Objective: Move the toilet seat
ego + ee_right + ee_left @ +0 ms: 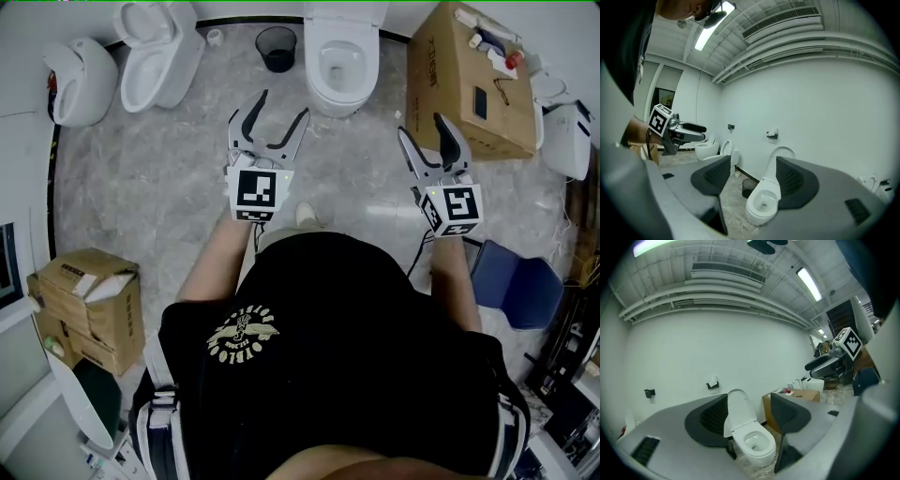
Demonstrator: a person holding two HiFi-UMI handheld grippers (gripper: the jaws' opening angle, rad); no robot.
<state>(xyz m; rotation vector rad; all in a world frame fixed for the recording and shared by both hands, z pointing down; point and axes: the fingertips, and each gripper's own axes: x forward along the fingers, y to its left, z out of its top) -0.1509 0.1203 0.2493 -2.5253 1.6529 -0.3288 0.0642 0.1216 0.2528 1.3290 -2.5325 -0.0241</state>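
The seat (737, 409) stands raised on the toilet (342, 58), against the wall at the floor's far edge. The left gripper (282, 105) and right gripper (421, 125) hover before it, fingers released and empty. A bin (277, 47) stands just beside the toilet.

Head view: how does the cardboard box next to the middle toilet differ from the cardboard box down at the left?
The right box, next to the toilet, is closed and has small items lying on top. The left box has loose, taped flaps. The right box stands by the far wall, while the left box sits nearer the person, at the room's left side. Both are brown cardboard.
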